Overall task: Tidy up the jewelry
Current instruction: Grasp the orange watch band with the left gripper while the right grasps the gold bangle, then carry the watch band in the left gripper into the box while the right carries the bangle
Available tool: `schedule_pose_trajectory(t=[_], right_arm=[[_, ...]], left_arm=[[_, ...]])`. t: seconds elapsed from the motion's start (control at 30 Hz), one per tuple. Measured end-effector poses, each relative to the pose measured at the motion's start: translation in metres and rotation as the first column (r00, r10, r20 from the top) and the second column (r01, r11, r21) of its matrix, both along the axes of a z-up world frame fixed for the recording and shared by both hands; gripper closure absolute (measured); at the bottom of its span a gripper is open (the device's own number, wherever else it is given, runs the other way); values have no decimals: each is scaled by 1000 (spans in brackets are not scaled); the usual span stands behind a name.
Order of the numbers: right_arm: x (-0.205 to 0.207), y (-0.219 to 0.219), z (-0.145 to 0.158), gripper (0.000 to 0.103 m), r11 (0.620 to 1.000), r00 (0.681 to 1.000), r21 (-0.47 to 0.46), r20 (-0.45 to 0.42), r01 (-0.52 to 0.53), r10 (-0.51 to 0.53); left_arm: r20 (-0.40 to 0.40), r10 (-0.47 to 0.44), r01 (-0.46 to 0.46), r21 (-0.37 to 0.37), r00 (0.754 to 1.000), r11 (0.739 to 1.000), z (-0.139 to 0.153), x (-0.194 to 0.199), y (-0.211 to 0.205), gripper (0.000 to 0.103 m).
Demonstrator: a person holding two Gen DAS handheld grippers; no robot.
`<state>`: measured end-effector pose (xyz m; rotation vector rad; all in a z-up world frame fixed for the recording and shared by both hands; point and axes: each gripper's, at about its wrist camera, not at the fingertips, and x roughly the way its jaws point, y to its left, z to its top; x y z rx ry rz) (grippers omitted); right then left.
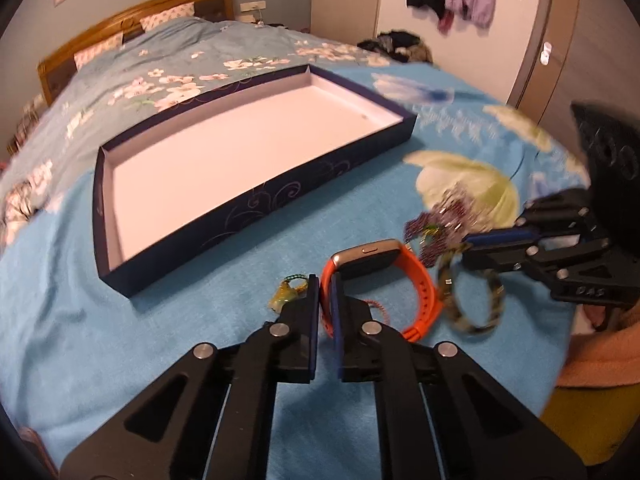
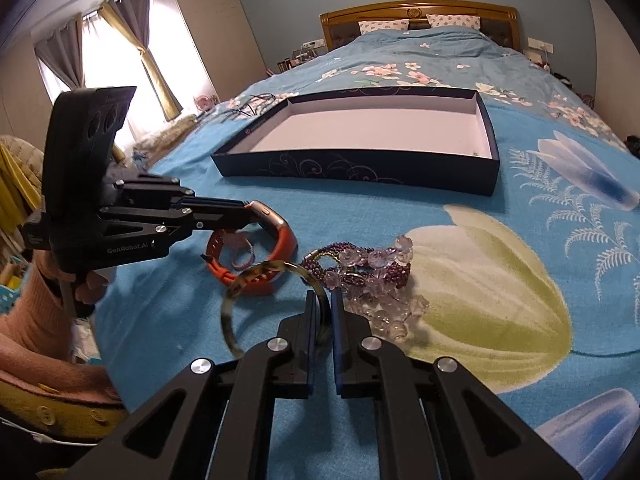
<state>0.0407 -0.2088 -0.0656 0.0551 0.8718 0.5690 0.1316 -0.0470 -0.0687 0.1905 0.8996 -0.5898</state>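
Two grippers are clamped on jewelry lying on the blue bedspread [image 2: 400,216]: the left gripper [image 1: 325,280] pinches the band of the orange watch [image 1: 416,280], and the right gripper [image 2: 322,300] grips the rim of a tortoiseshell bangle [image 2: 236,292] just beside it. Purple beaded bracelets [image 2: 360,268] lie touching the bangle; the open dark box [image 2: 360,168] sits apart beyond them.

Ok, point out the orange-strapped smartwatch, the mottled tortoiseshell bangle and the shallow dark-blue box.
orange-strapped smartwatch [image 1: 428,292]: left wrist view, on its strap.
mottled tortoiseshell bangle [image 2: 230,292]: right wrist view, on its left curve.
shallow dark-blue box [image 2: 360,170]: right wrist view, on its near wall.
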Motion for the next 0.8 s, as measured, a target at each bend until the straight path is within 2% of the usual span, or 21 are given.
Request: schedule_pose_trajectory(t=[0.2,0.4,0.57,0.8], right_arm=[[0,-4,13,98,1000,1000,24,24,-8,7],[7,-5,29,97,1000,998,12,65,1,-2],[29,-8,42,97,1000,994,-9,105,17,-16],[90,-10,63,97,996,985,-72,165,61,-48]], left_arm=[[1,64,-64,-116,998,991,15,-2,21,96],[14,158,-152,-203,987,967,33,4,44,96],[16,224,-215,-226,974,950,42,18,59,96],[19,302,-289,-236,953,928,53,50,73,96]])
